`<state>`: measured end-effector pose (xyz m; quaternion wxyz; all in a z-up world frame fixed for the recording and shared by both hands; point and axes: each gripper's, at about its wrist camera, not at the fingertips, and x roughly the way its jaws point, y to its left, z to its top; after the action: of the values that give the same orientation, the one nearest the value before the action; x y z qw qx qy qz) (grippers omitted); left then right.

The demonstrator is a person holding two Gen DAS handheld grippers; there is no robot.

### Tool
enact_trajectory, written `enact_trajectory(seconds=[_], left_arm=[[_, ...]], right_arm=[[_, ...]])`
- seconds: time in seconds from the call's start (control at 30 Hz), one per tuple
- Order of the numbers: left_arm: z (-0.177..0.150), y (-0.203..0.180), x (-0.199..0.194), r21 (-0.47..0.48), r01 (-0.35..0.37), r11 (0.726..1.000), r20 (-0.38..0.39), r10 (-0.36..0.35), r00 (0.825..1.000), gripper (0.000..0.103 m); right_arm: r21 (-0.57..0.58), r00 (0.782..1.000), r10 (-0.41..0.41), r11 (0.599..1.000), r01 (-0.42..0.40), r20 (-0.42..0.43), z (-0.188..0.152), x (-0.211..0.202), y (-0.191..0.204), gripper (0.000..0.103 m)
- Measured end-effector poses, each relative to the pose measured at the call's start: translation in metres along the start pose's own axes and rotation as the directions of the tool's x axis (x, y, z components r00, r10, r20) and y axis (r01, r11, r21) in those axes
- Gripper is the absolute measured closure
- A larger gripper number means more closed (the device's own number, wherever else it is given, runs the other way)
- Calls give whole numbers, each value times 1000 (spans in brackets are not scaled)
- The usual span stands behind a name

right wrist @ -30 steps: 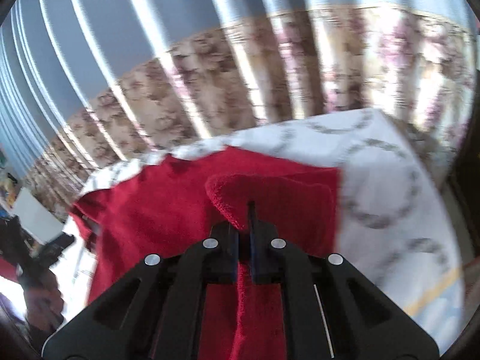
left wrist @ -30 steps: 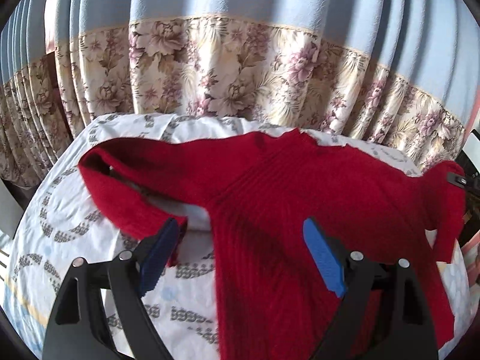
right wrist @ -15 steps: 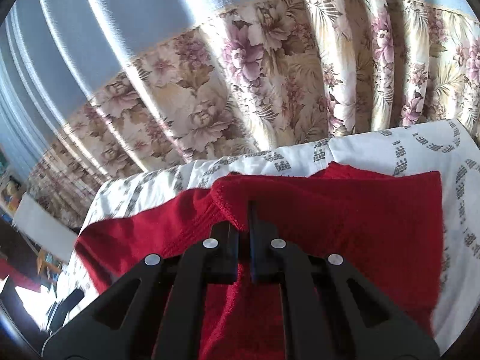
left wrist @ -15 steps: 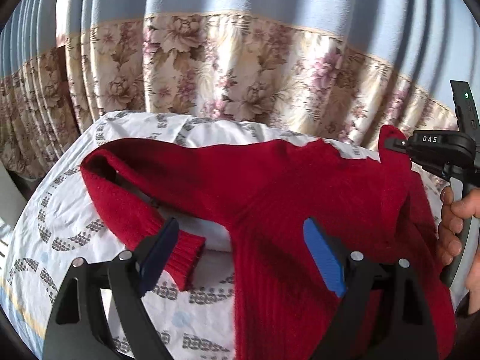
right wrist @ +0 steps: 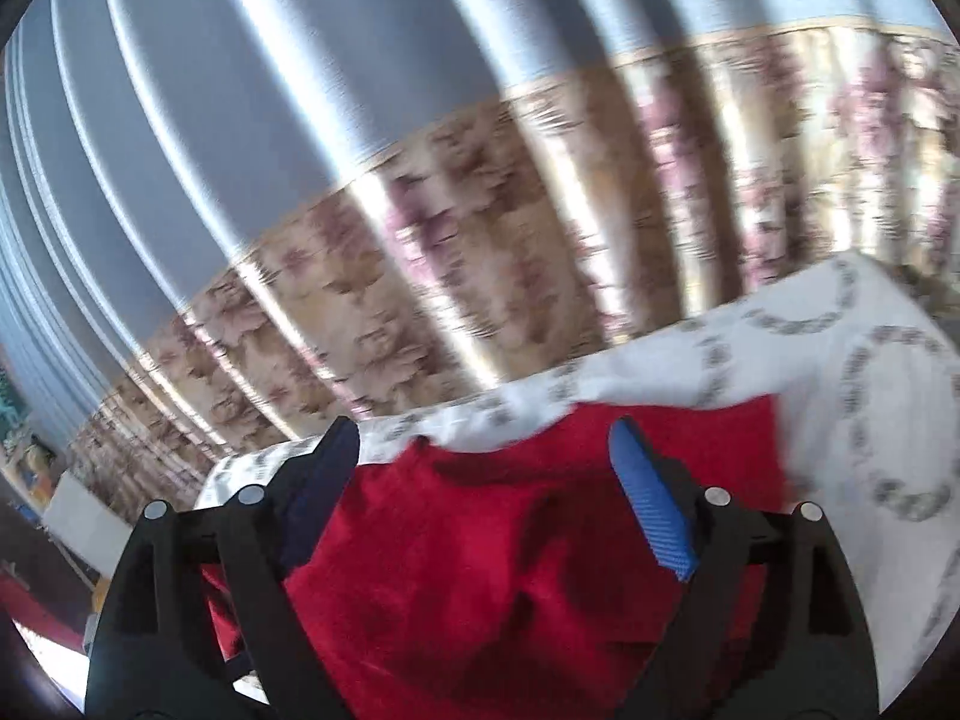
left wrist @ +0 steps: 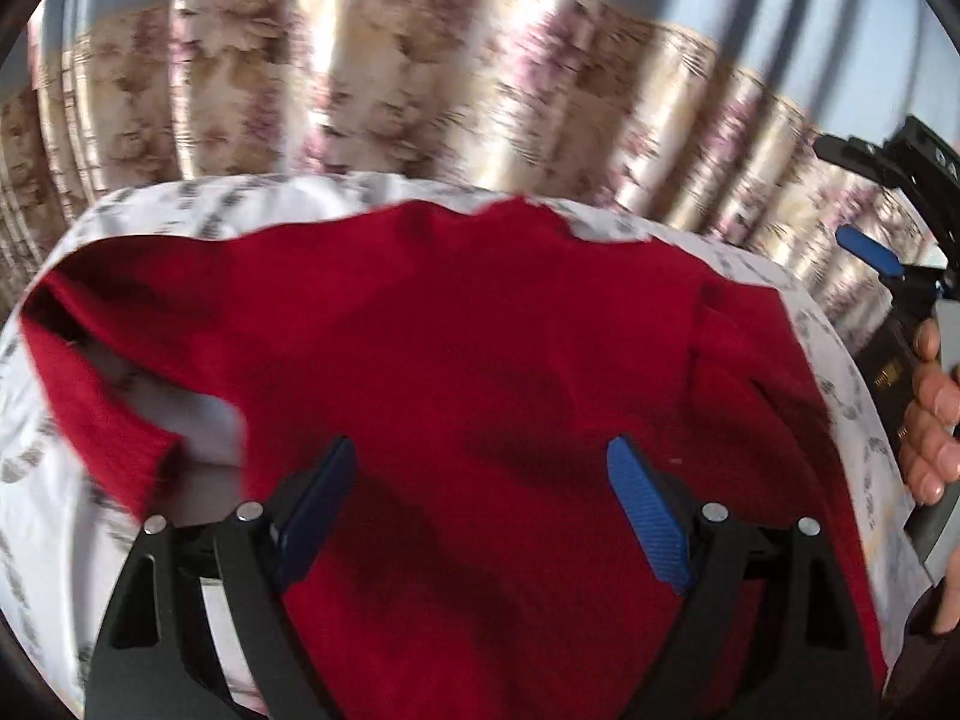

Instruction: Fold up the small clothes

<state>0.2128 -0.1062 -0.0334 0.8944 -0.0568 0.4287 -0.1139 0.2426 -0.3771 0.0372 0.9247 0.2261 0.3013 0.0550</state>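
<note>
From the left wrist we see our left gripper (left wrist: pixel 480 492), blue ribbed pads spread wide and empty, over a red ribbed knit sweater (left wrist: pixel 480 360) lying flat on the white patterned sheet (left wrist: pixel 840 372), one sleeve bent toward eight o'clock. At three o'clock a hand (left wrist: pixel 933 420) carries the right gripper (left wrist: pixel 882 264). From the right wrist, that gripper's jaws have just sprung apart, nothing between them; the sweater lies below, pleated floral curtain (right wrist: pixel 480 240) at twelve.
</note>
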Motion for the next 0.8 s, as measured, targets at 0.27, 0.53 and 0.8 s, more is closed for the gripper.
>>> enact_trajectory(seconds=[0.27, 0.53, 0.8], left_arm=[[13, -42, 40, -28, 37, 999, -74, -39, 997, 17], [15, -40, 61, -44, 29, 999, -80, -33, 996, 64], [21, -16, 29, 0, 56, 998, -34, -56, 998, 90]], right_arm=[[28, 999, -35, 999, 36, -25, -24, -19, -58, 17], [-37, 994, -96, 995, 94, -50, -32, -15, -70, 14], [-258, 970, -190, 955, 146, -153, -63, -5, -66, 13]])
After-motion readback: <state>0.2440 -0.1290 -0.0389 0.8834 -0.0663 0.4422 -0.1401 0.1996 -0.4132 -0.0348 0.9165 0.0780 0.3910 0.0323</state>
